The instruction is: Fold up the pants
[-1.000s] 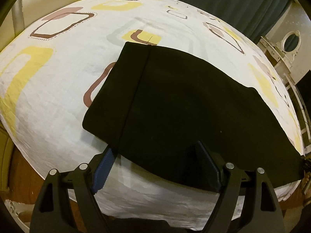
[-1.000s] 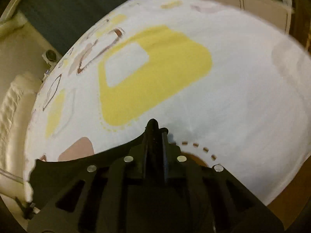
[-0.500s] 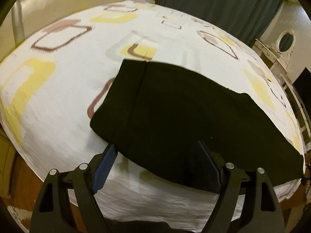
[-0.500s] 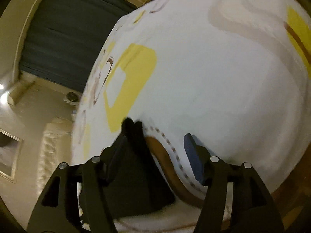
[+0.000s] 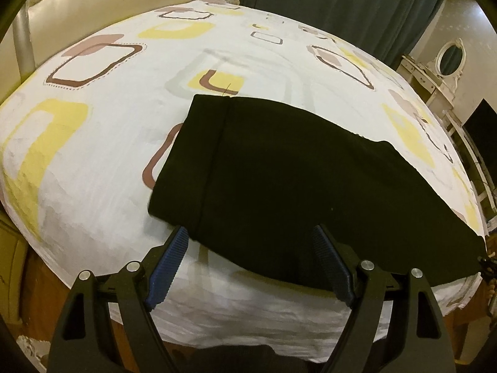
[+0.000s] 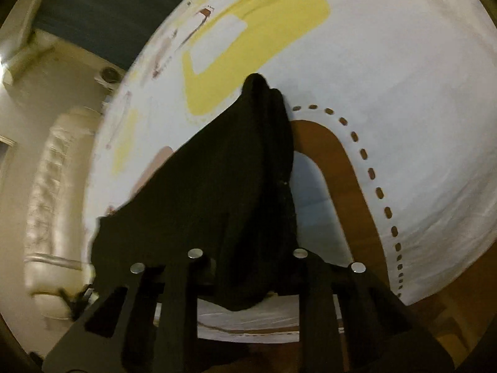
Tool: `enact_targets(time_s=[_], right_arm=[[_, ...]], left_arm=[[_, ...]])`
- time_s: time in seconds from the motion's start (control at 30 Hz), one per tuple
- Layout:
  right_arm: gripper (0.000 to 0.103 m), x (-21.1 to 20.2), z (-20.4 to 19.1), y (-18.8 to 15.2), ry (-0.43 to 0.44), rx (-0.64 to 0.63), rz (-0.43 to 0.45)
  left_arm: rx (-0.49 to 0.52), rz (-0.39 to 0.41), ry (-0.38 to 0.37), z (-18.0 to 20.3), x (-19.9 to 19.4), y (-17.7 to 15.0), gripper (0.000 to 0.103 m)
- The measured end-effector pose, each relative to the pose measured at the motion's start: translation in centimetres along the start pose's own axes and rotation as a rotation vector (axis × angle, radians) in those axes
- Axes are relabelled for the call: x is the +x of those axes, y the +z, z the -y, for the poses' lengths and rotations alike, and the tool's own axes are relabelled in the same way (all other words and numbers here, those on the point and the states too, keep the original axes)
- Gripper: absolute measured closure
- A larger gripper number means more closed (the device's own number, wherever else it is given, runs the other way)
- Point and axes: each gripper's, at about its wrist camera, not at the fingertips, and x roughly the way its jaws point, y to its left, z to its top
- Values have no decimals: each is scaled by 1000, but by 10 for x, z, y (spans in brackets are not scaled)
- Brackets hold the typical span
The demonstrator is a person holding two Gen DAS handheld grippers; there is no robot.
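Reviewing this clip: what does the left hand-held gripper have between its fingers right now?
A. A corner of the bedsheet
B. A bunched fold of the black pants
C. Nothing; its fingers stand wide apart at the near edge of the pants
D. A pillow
C: the left hand-held gripper shows blue pads spread wide, the black pants lying flat on the bedsheet beyond them, ungripped.

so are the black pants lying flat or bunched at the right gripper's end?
Bunched: the black fabric pants are gathered into a peak between the closing right gripper fingers; the rest lies flat on the patterned bedsheet.
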Motion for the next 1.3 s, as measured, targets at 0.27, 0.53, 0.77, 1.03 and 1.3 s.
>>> enact_targets(time_s=[0.27,0.53,0.77,1.03,1.3], right_arm=[[85,-51,-69,-6,38,-31,190],[85,-78,-191,-25,72,-224,253],[85,-37,-299,-65,44,-416,220],[85,68,-364,-128,-71,-581,94],[85,145,-378,-173,-173,-645,-6]], left_arm=[[18,-20,-10,2,-15,-4,22],[33,-13,-81,14,-29,-6,22],[59,5,-106,29,-33,-8,22],[81,20,-120,35,-36,-9,22],[63,21,-118,34,-36,-9,22]])
